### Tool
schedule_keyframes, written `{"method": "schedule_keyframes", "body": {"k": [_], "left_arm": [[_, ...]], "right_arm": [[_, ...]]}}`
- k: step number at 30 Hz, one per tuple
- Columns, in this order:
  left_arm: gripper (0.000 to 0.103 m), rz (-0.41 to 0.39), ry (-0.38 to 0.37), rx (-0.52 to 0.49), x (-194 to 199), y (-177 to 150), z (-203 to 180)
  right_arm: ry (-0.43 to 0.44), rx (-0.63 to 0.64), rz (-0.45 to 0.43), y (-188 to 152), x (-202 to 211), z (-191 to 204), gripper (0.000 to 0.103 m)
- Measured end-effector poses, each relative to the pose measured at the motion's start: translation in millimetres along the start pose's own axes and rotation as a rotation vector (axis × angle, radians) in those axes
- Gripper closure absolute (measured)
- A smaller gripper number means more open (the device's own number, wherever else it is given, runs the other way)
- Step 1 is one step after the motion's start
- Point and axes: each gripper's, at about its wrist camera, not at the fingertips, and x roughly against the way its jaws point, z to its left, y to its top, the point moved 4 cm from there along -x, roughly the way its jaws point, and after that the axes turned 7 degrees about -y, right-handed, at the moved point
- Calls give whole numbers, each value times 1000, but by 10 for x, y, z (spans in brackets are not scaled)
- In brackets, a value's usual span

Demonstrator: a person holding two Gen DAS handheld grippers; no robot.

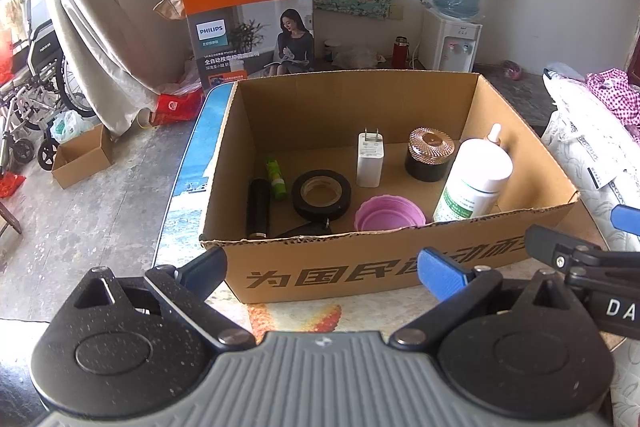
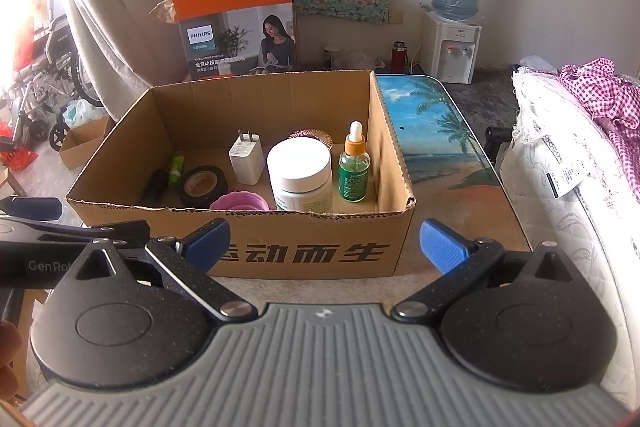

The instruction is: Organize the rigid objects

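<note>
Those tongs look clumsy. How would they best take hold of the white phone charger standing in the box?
Probably from above, closing on the two broad flat faces of the white charger just below its prongs. It stands upright with its top free, while the black tape roll crowds its base. Both tongs are open outside the cardboard box.

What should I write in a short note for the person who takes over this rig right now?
Left gripper: open, holds nothing, in front of the brown cardboard box.
Right gripper: open, holds nothing, beside it.
In the box: black tape roll, white plug charger, pink ribbed cup, white-capped bottle, green dropper bottle, dark jar, black tube, green tube.
Done: all visible items are boxed.
Left: no loose items in view.
</note>
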Motion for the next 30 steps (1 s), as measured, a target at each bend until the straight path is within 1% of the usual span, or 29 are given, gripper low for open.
{"method": "schedule_keyframes", "body": {"k": [30], "left_arm": [[1, 17, 19, 16, -66, -48, -7]], "right_arm": [[10, 6, 17, -3, -110, 36, 1]]}}
